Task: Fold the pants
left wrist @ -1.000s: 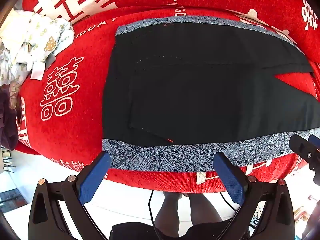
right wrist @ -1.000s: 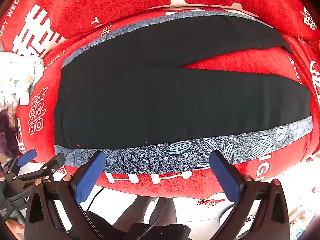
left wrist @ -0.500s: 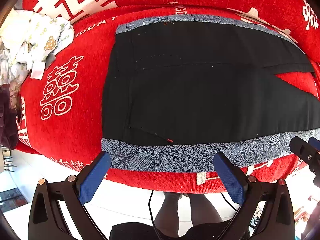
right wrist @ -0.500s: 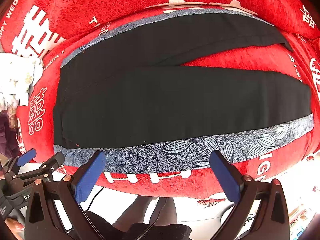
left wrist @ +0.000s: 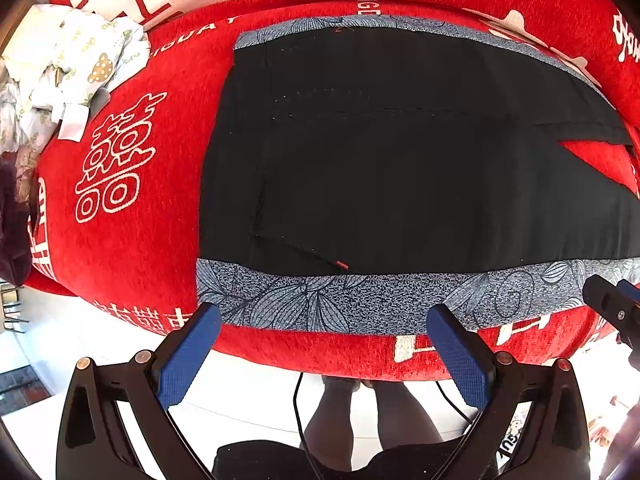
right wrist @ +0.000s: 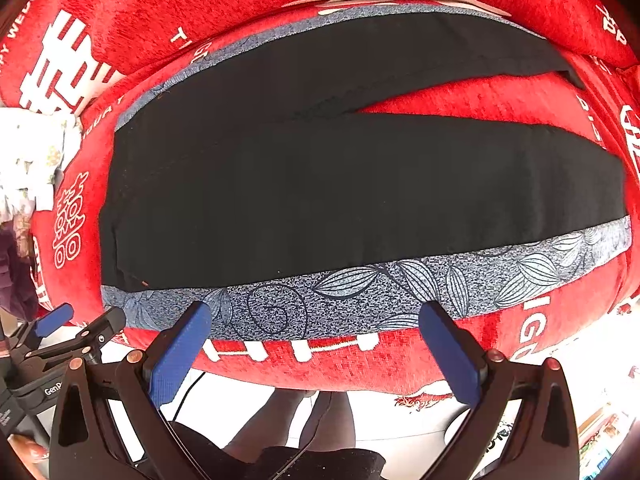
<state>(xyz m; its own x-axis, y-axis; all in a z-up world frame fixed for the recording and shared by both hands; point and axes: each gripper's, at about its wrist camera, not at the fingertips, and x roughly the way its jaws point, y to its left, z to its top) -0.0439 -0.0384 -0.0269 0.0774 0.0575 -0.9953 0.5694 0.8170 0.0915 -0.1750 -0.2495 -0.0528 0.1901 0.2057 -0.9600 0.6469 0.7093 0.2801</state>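
The pants are matt black woven cloth, smooth, with a speckled blue-grey leaf-printed side band. Beneath them the red cover looks plush and nubbly, with flat white lettering. At upper left, crumpled pale printed cloth. The fingers carry ribbed blue pads on matt black plastic frames.

Both wrist views are brightly and evenly lit with soft, faint shadows, sharp at the centre, bowed hard by the fisheye lens toward dark vignetted corners, while the pale glossy floor is washed out by glare and the flat black fabric trousers swallow detail.
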